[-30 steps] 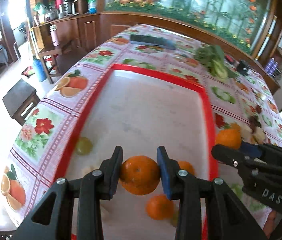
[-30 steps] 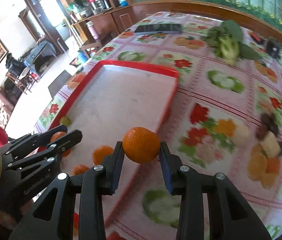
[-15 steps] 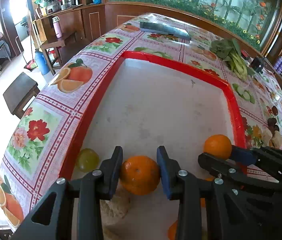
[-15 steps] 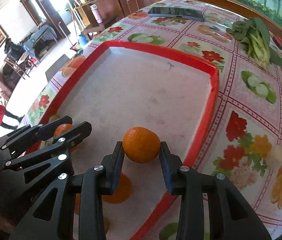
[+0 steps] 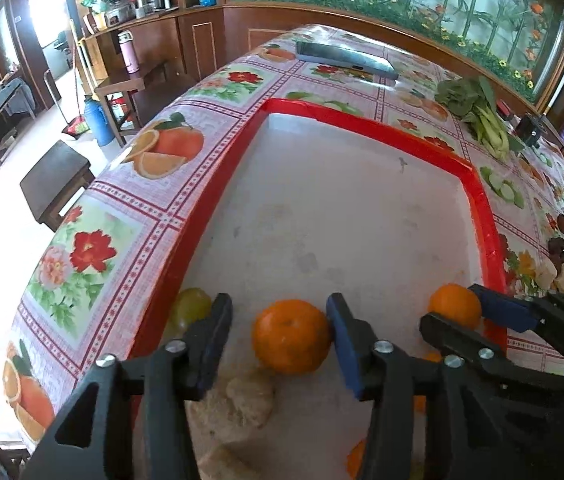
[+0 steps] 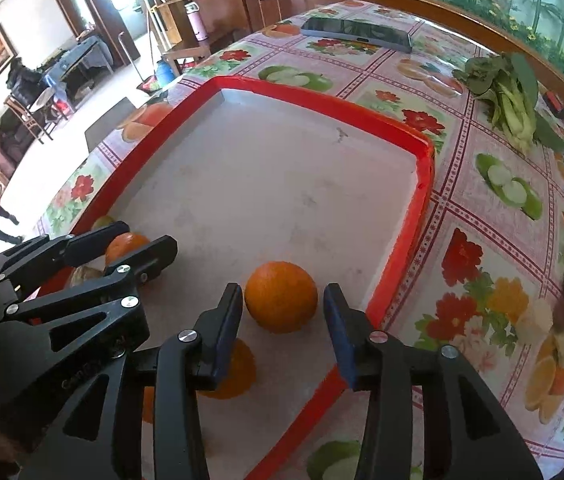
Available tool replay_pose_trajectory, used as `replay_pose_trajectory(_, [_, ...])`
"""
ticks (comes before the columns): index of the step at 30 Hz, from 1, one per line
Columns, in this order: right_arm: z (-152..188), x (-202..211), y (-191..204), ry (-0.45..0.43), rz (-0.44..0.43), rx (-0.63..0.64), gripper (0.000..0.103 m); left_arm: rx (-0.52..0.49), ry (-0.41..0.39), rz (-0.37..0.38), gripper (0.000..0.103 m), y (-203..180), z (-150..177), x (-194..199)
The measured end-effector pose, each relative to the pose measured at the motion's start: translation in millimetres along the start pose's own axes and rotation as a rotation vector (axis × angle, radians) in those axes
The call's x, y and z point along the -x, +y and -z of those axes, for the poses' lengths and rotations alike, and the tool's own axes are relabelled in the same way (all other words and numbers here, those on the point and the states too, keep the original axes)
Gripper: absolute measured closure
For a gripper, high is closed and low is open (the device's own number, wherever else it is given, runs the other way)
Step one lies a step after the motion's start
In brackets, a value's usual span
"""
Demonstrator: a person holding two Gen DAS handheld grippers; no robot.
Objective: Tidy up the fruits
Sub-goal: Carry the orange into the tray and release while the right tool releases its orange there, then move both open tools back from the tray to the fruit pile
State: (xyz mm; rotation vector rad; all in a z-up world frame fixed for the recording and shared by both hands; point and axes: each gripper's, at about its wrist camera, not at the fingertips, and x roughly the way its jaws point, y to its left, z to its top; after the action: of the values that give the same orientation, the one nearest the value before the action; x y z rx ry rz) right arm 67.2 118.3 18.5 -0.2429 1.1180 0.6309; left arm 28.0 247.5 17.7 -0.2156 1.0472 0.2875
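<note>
The left hand-held gripper (image 5: 280,332) was spread, and an orange (image 5: 290,336) lay on the tray (image 5: 361,216) between its fingers, touching the right finger and apart from the left one. The right hand-held gripper (image 6: 282,316) was spread too, with a second orange (image 6: 281,297) on the tray between its fingers, close to the red rim (image 6: 401,264) and touching neither finger.

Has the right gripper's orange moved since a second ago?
Yes. The orange went from over the tablecloth, across the red tray rim, onto the tray floor.
</note>
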Motion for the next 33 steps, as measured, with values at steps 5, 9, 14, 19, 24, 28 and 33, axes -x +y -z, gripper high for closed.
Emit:
replay_pose_trajectory(5, [7,12,1,-0.015,0.010,0.000,0.058,0.003,-0.011,-0.006,0.043,-1,7,9])
replay_pose_trajectory(9, [15,24,2,-0.031,-0.006,-0.003,0.058,0.000,-0.030,-0.025,0.036,-4,13,18])
replay_pose_trajectory(14, [27,43,2,-0.057,0.012,-0.004,0.048,0.005,-0.060,-0.041,0.031,-8,20,33])
replay_pose_trajectory(19, [40,55,-7,-0.063,-0.001,-0.031,0.043,0.001,-0.084,-0.041,0.027,-18,27,46])
replay_pose_trajectory(24, [56,65,-18,-0.068,-0.020,-0.073,0.043,-0.004,-0.102,-0.041,0.025,-31,35,58])
replay_pose_trajectory(28, [68,74,-27,-0.084,-0.020,-0.100,0.043,-0.028,-0.121,-0.041,0.025,-46,41,67])
replay_pose_trajectory(33, [81,84,-44,-0.099,-0.013,-0.132,0.043,-0.065,-0.128,-0.032,0.025,-68,44,72])
